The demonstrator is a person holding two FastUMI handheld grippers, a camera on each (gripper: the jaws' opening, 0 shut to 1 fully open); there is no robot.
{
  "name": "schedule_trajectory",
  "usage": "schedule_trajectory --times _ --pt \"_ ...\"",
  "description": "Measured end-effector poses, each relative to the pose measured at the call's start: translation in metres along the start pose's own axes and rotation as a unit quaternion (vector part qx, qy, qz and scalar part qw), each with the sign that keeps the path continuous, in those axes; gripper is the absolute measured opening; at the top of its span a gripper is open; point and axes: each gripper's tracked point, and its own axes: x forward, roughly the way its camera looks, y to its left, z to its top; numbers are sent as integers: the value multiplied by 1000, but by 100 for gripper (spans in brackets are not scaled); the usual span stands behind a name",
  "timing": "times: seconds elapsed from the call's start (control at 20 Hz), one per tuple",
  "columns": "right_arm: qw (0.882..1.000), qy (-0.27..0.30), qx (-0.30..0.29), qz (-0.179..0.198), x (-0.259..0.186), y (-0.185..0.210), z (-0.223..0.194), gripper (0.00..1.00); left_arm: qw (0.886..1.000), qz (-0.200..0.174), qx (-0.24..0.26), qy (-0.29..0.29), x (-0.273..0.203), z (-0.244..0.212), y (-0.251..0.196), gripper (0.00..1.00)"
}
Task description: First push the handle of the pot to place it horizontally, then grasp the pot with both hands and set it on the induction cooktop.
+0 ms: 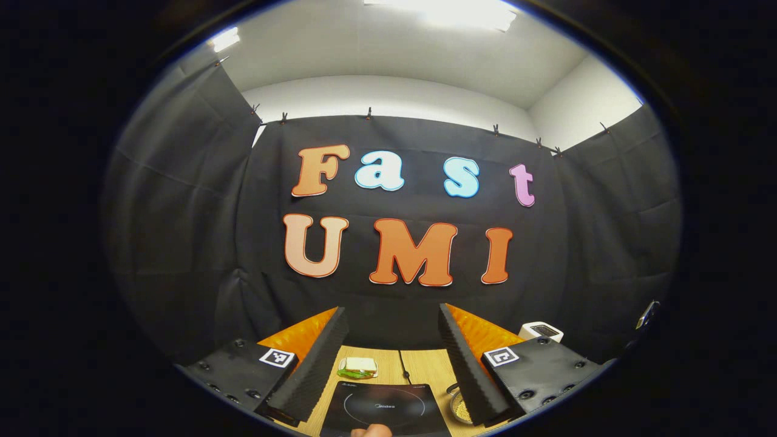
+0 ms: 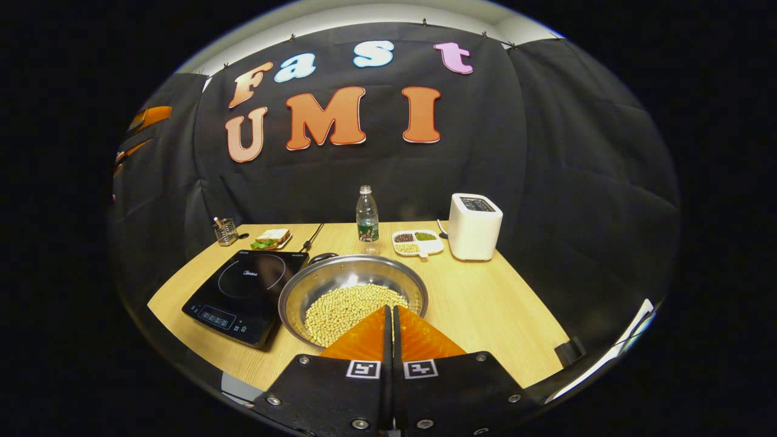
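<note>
From the left gripper view we're tilted up at the wall; the right gripper view looks down across the table [image 2: 485, 303]; both share the induction cooktop [image 1: 382, 409].

Left gripper [image 1: 393, 358] holds its fingers wide apart; right gripper [image 2: 389, 328] has its fingers pressed together.

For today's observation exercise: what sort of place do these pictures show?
Probably a mock kitchen set up in a cloth-walled booth: an induction cooktop, a pot of beans and a white toaster share one wooden table.
</note>
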Motion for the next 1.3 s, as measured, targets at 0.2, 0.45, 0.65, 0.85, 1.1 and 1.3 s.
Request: schedule_trajectory --times 0.2,0.45,0.65,0.85,1.1,1.3 --pt "1000 30 5 9 6 7 -24 0 1000 5 3 3 3 -5 4 98" --pt "997 68 5 21 11 15 -54 0 1000 11 0 10 9 -11 8 98" --pt "995 95 6 31 17 22 -74 0 1000 12 0 13 14 -17 8 98" --pt "992 121 4 39 24 29 -91 0 1000 8 -2 19 22 -25 7 98" --pt "988 147 3 42 33 31 -107 0 1000 13 -1 26 31 -32 11 98" --pt "986 163 8 36 43 29 -115 0 1000 21 2 23 34 -33 15 99"
